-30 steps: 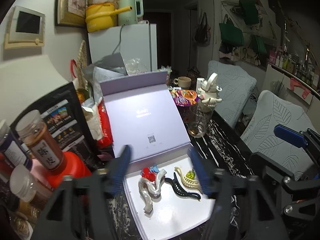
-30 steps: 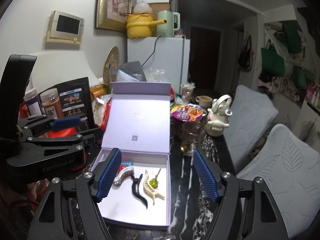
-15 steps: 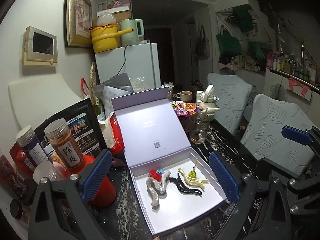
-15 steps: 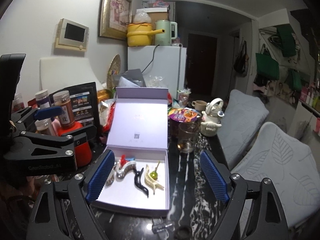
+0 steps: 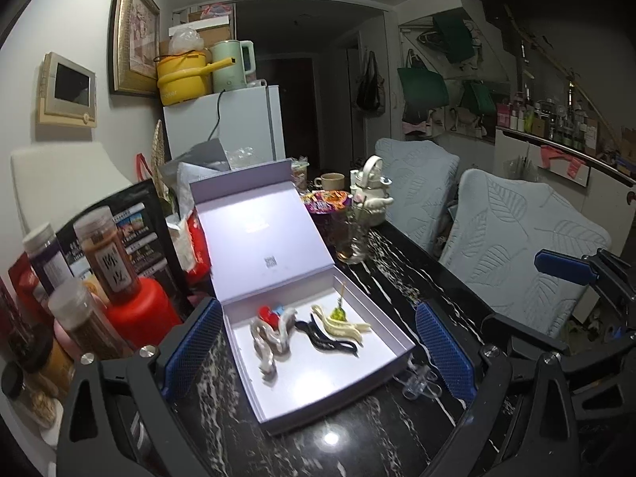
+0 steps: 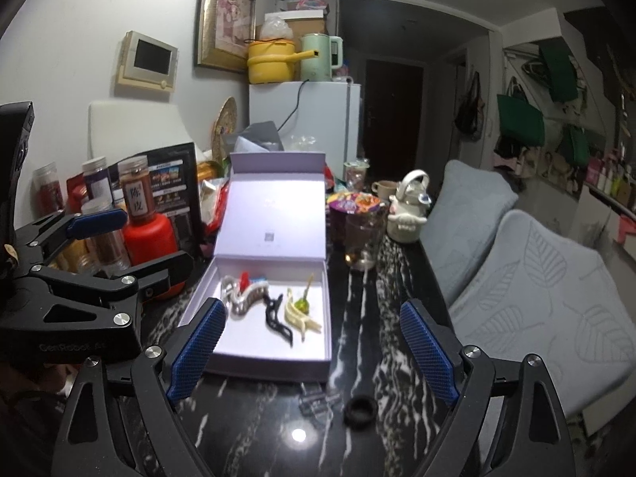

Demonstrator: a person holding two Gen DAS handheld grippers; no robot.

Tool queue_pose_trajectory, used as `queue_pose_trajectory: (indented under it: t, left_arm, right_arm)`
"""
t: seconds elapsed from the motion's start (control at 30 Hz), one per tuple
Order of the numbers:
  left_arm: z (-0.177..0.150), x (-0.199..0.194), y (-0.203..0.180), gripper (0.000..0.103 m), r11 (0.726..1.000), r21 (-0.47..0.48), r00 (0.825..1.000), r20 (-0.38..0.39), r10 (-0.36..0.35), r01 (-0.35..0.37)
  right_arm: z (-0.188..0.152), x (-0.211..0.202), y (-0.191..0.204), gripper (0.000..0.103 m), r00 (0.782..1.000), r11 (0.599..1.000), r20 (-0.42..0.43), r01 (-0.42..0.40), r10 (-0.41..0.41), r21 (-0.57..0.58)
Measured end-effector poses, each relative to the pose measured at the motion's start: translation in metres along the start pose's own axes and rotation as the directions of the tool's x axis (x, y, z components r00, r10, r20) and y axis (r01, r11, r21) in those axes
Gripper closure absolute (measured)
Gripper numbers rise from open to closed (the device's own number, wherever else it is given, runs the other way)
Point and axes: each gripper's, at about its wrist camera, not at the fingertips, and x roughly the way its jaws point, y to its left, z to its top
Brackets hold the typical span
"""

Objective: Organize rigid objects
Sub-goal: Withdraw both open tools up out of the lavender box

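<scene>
Left wrist view: left gripper (image 5: 318, 351) jaws spread wide, nothing held, hovering over the near end of the open lavender box (image 5: 359, 371) on the black marble table (image 5: 401, 290). Inside box: silver hair claw (image 5: 270, 336), red-blue clip (image 5: 269, 313) touching it, black hair claw (image 5: 326, 336), cream hair claw (image 5: 342, 324) with a green pick (image 5: 338, 310) on it. Clear clip (image 5: 417, 383) on table just beside the box's near right corner. Spice jars (image 5: 107, 254) and red bottle (image 5: 137, 318) left of box.

Right wrist view: right gripper (image 6: 314, 348) jaws wide, empty, above table at box front edge. Same clips inside box (image 6: 278, 351). Clear clip (image 6: 316, 399) and black ring (image 6: 359, 409) on table in front of box, near each other. Left gripper body (image 6: 79, 298) at left, beside box; glass cup (image 6: 361, 244) behind box
</scene>
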Motion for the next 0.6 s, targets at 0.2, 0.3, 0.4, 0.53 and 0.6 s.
queue_pose_trajectory:
  t: [0.2,0.3,0.4,0.53,0.6]
  left_arm:
    - [-0.021,0.001,-0.010,0.003,0.999,-0.010,0.999,-0.041,-0.031,0.030]
    - [-0.030,0.006,-0.014,0.003,0.999,-0.019,0.997,-0.066,-0.046,0.044]
    - [-0.038,0.011,-0.016,0.003,0.998,-0.031,0.994,-0.085,-0.062,0.059]
    - [-0.047,0.018,-0.019,0.003,0.996,-0.046,0.991,-0.108,-0.075,0.071]
    - [-0.053,0.022,-0.020,0.003,0.995,-0.057,0.990,-0.118,-0.082,0.076]
  right_arm:
    - [-0.024,-0.005,-0.004,0.012,1.000,1.000,-0.028,0.003,-0.002,0.019]
    - [-0.034,-0.006,-0.007,0.012,0.999,1.000,-0.044,0.007,-0.005,0.028]
    - [-0.044,-0.007,-0.013,0.012,0.999,0.999,-0.053,0.008,-0.006,0.042]
    - [-0.059,-0.006,-0.020,0.012,0.997,0.998,-0.073,0.011,-0.007,0.058]
    - [-0.067,-0.003,-0.024,0.012,0.996,0.998,-0.086,0.020,-0.015,0.063]
